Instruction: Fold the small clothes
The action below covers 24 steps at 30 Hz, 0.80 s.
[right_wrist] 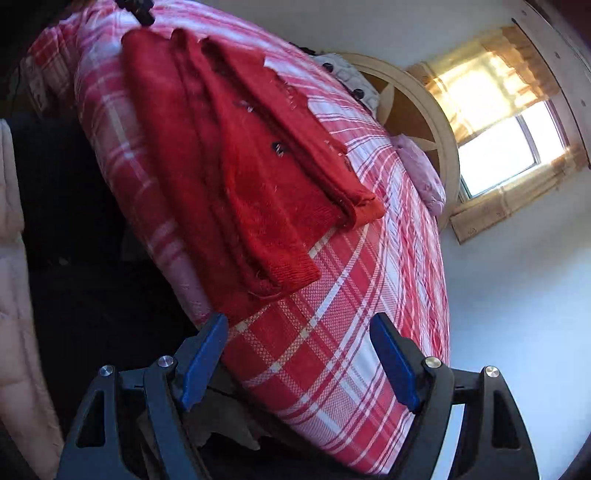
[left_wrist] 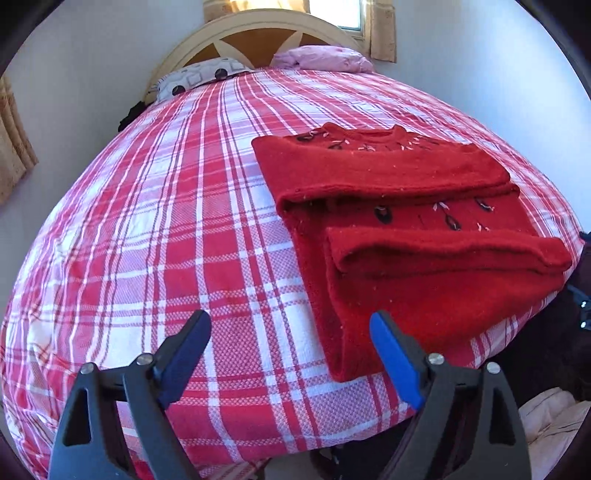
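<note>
The red knit sweater (left_wrist: pixel 406 236) is lying folded near the foot corner of the bed, on the red-and-white plaid bedspread (left_wrist: pixel 166 229), sleeves tucked across the body and the little dark embroidered bits showing near the collar. Both tools are hanging over the bed's edge just short of it: the left gripper (left_wrist: pixel 291 328) has its jaws spread wide with nothing between them, and the right gripper (right_wrist: pixel 299 332) is the same, wide apart and empty, camera rolled sideways. Further back there's a patterned pillow (left_wrist: pixel 199 75) and a pink pillow (left_wrist: pixel 325 59) against the arched headboard (left_wrist: pixel 258 27), with a curtained window (right_wrist: pixel 506 122) behind.
</note>
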{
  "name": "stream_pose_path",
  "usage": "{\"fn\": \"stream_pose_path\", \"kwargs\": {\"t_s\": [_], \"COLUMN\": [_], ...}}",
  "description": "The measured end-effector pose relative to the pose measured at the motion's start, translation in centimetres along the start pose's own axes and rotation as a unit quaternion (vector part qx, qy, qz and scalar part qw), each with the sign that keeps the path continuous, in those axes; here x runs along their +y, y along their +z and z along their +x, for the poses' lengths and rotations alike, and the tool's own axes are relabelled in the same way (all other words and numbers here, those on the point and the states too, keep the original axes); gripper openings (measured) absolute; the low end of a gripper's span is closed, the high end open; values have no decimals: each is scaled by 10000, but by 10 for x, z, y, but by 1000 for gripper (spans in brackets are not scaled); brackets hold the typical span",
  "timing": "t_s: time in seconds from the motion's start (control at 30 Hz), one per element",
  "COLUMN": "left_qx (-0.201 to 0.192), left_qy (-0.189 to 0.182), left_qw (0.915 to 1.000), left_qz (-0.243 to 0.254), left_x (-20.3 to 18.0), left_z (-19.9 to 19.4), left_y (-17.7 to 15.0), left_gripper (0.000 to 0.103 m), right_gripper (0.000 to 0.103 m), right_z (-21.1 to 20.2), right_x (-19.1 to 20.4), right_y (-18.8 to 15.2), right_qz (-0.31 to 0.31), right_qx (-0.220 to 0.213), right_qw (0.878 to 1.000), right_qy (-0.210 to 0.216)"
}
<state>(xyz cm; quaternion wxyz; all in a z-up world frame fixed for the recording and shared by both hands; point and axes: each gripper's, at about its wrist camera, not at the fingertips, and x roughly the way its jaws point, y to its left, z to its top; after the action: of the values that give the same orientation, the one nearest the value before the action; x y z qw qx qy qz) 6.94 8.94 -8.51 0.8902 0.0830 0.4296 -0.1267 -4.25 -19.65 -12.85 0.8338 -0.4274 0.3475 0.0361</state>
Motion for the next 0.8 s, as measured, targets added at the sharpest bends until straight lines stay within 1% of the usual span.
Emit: {"fn": "stream_pose_path", "kwargs": {"t_s": [0.1, 0.17, 0.2, 0.27, 0.3, 0.33, 0.37, 0.43, 0.5, 0.57, 0.63, 0.67, 0.7, 0.73, 0.77, 0.8], "left_qx": [55, 71, 77, 82, 85, 93, 97, 79, 76, 72, 91, 108, 117, 112, 100, 96], "left_qy": [-45, -106, -120, -131, -137, -136, -134, -147, -142, -130, -123, -130, -154, -185, -196, -188], "left_qw": [9999, 9996, 9995, 9994, 9993, 9992, 9992, 9992, 9994, 9996, 9997, 9998, 9998, 9997, 9998, 9998], "left_qz": [-149, -239, -269, -312, -335, -356, -369, -372, -315, -236, -168, -141, -109, -61, -7, 46], "left_x": [0, -1, -1, -1, -1, -1, -1, 0, 0, -2, -4, -6, -8, -11, -13, -15], "left_z": [5, 7, 8, 10, 11, 11, 11, 10, 10, 13, 17, 19, 21, 23, 23, 25], "left_y": [0, 2, 2, 5, 6, 7, 8, 9, 9, 11, 15, 17, 19, 21, 23, 25], "left_gripper": [90, 90, 90, 90, 90, 90, 90, 90, 90, 91, 91, 91, 91, 91, 91, 91], "right_gripper": [79, 79, 76, 58, 33, 19, 19, 19, 19, 19, 19, 19, 19, 19, 19, 19], "right_z": [7, 7, 10, 17, 29, 39, 48, 50, 55, 65, 74, 82, 87, 95, 105, 110], "right_x": [-14, -27, -29, -33, -35, -35, -37, -40, -51, -69, -81, -90, -94, -98, -105, -108], "right_y": [0, 4, 7, 14, 18, 21, 23, 21, 20, 16, 15, 15, 16, 17, 17, 17], "right_qz": [338, 573, 613, 700, 743, 769, 766, 819, 1187, 1785, 2274, 2629, 2794, 3008, 3309, 3487], "right_qx": [-196, -461, -527, -590, -532, -423, -274, -312, -207, -120, -145, -147, -138, -100, -13, 23], "right_qw": [9986, 9955, 9945, 9920, 9909, 9904, 9901, 9899, 9864, 9773, 9649, 9532, 9466, 9371, 9238, 9155], "right_qy": [355, 605, 668, 871, 984, 1070, 1146, 1113, 1116, 1133, 1303, 1486, 1600, 1769, 1925, 2007]}}
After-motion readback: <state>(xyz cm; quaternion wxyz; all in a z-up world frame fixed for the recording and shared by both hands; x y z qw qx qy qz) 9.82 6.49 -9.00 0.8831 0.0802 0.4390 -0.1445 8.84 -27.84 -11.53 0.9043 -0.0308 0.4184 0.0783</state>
